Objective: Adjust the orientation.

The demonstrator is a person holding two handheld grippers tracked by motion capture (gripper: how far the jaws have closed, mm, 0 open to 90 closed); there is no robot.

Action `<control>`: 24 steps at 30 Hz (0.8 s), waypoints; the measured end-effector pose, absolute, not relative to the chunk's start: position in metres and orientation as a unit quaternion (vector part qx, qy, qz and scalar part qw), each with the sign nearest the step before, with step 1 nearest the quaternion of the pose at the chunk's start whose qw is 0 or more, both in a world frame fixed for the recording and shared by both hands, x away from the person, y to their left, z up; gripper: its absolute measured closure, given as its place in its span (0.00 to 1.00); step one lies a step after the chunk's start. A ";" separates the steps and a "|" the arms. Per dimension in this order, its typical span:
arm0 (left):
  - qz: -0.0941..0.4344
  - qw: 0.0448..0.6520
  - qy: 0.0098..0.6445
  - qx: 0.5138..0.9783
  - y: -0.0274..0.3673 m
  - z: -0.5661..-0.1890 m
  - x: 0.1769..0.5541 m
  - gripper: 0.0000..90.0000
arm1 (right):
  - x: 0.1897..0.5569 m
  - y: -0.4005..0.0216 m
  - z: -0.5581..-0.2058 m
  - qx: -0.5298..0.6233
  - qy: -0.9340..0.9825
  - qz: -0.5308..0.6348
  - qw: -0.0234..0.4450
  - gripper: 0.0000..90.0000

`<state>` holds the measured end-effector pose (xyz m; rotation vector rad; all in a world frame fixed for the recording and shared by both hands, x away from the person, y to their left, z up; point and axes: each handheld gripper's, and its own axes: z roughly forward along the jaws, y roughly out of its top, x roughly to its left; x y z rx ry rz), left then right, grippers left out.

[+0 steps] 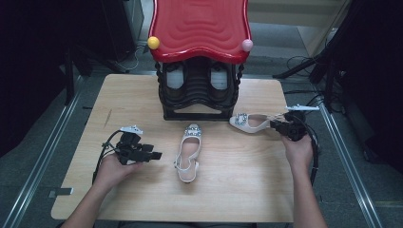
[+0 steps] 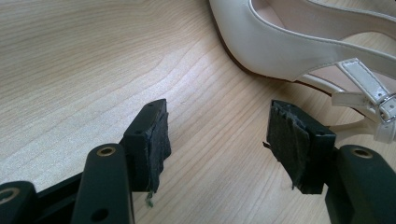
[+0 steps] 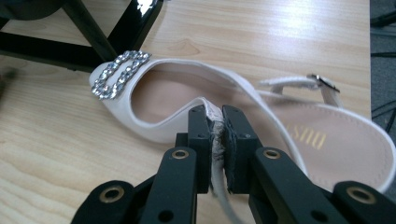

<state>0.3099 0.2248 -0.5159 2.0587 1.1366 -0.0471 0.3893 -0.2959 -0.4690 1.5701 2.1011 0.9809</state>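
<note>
Two white slingback shoes with rhinestone buckles are on the wooden table (image 1: 123,95). One shoe (image 1: 189,153) lies in the middle, toe pointing away from me; its heel strap and side (image 2: 289,44) show in the left gripper view. My left gripper (image 1: 156,155) rests just left of it, open, with bare wood between its pads (image 2: 154,140). The other shoe (image 1: 248,122) sits at the right, near the rack's foot, toe to the left. My right gripper (image 1: 274,125) is shut on the thin side edge of that shoe (image 3: 154,98), the pads pinching the rim just behind the buckle (image 3: 119,72).
A black shoe rack (image 1: 198,90) with a wavy red top (image 1: 199,26) stands at the back centre, a yellow ball (image 1: 153,42) and a pink ball (image 1: 247,45) on its corners. Its glossy black legs (image 3: 135,21) lie close behind the held shoe. Cables trail off the table's right edge.
</note>
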 end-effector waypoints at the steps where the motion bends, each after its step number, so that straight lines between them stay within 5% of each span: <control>1: -0.018 0.384 0.446 0.808 0.225 -0.516 0.310 0.43 | 0.386 -0.296 -0.468 0.554 0.739 0.344 0.169 0.94; 24: -0.017 0.385 0.442 0.810 0.223 -0.514 0.315 0.43 | 0.322 -0.260 -0.469 0.524 0.758 0.368 0.122 0.92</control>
